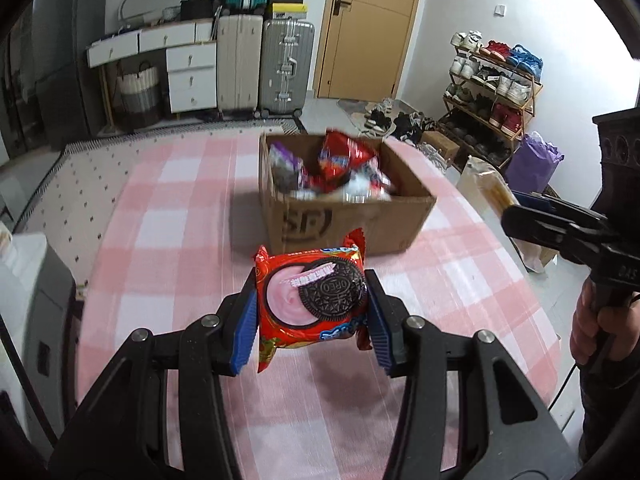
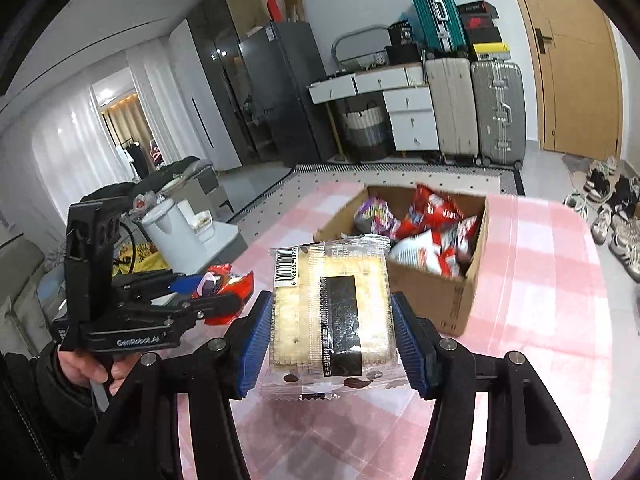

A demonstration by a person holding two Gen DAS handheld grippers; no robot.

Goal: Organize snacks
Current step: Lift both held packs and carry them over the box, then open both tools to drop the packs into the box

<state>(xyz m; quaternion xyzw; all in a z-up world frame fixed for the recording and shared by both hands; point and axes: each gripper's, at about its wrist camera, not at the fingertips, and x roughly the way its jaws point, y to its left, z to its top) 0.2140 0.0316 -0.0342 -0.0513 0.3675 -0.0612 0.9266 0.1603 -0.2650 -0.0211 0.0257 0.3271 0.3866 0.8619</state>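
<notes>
My left gripper is shut on a red Oreo packet and holds it above the pink checked tablecloth, short of the cardboard box. The box holds several snack packets. My right gripper is shut on a clear packet of crackers with a barcode and black label, also above the cloth, near the box. The right gripper shows at the right edge of the left wrist view. The left gripper with its red packet shows at the left of the right wrist view.
The table's far edge has a dotted white mat. A white kettle stands left of the table. Suitcases, white drawers, a shoe rack and a purple bag stand beyond and beside the table.
</notes>
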